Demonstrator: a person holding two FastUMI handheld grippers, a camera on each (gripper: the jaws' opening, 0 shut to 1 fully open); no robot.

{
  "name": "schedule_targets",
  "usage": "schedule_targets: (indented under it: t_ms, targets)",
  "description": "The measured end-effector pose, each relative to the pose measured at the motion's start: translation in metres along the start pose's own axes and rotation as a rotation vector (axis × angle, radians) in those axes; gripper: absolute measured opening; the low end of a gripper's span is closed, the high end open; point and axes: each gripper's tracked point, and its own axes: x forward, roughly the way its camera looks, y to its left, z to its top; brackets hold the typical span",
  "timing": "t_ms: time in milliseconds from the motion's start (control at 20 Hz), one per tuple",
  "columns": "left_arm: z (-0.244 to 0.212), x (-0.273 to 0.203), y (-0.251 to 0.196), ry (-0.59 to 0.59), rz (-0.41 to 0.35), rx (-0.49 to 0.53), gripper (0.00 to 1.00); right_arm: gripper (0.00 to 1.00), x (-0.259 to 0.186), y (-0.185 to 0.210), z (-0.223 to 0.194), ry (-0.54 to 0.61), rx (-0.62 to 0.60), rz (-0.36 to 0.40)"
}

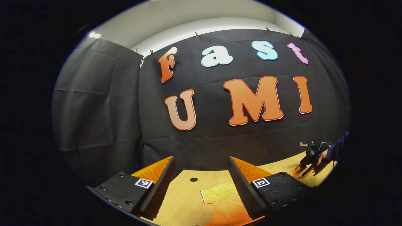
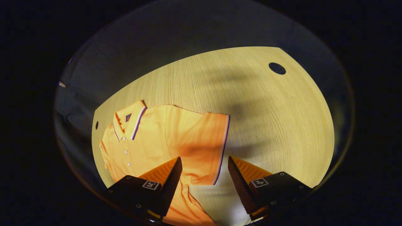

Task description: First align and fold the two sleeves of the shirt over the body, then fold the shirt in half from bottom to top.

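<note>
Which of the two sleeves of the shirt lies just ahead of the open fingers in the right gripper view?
The spread-out sleeve with the striped cuff, lying flat on the table between the right gripper fingers. The other sleeve, beyond the collar, lies farther away.

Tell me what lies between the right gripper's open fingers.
In the right gripper view, the right gripper frames the shirt's sleeve hem and bare wooden table.

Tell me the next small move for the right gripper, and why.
Probably lower the right gripper onto the striped hem of the sleeve just ahead of it and close there. It is open and holds nothing, the shirt lies flat on the table with that sleeve still spread outward, unfolded, and the hem sits between its fingers.
</note>
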Motion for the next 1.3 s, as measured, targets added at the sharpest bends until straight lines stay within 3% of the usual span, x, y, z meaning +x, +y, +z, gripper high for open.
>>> schedule_targets:
  t_ms: [300,450,550,650,800,900,1100,1300]
  targets:
    - [-0.013,0.005,0.006,0.046,0.026,-0.007,0.99,0.85,0.025,0.001,0.004,0.055,0.066,-0.007]
    - [-0.023,0.009,0.008,0.072,0.036,-0.016,0.99,0.78,0.029,-0.003,0.007,0.054,0.041,-0.085]
    - [-0.025,0.012,0.007,0.081,0.037,-0.029,0.99,0.69,0.031,-0.011,0.006,0.051,0.012,-0.183]
    - [-0.026,0.015,0.007,0.079,0.035,-0.036,0.99,0.48,0.031,-0.01,0.006,0.042,0.011,-0.218]
    - [-0.029,0.012,0.01,0.079,0.027,-0.05,0.99,0.22,0.029,-0.014,0.006,0.028,-0.047,-0.167]
    - [-0.032,0.01,0.018,0.08,0.035,-0.059,0.99,0.08,0.029,-0.003,0.005,0.042,0.048,-0.096]
    - [-0.037,0.007,0.034,0.087,0.052,-0.07,0.99,0.07,0.013,0.008,0.015,-0.035,0.055,-0.065]
    - [-0.045,0.008,0.039,0.097,0.043,-0.093,0.99,0.07,-0.013,0.055,0.029,-0.091,0.009,0.021]
